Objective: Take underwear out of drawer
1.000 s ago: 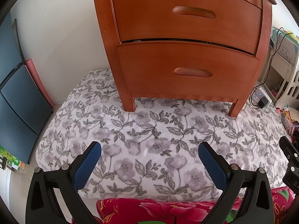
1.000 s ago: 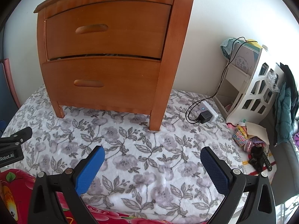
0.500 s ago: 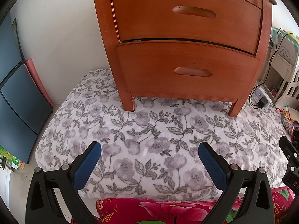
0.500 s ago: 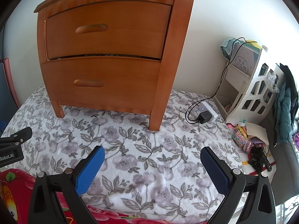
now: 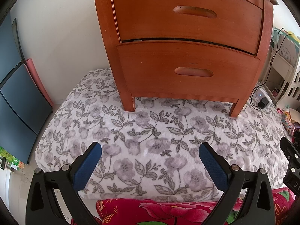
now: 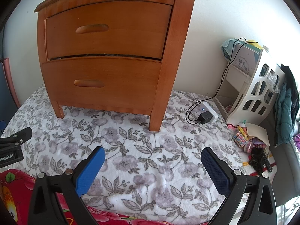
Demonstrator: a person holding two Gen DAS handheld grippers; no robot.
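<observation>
While both grippers gape, the lower drawer [image 5: 187,71] sits well ahead.

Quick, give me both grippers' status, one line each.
Left gripper: open, holding nothing, above the floral blanket.
Right gripper: open, holding nothing, short of the nightstand.

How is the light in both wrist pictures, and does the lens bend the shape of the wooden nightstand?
Left wrist view: even daylight, sharp, no glare; the orange-brown wooden nightstand bulges and leans from fisheye distortion, with dark corners around the image circle. Right wrist view: equally bright, soft shadows under the nightstand on the grey floral blanket; the white openwork shelf curves strongly near the edge.
</observation>
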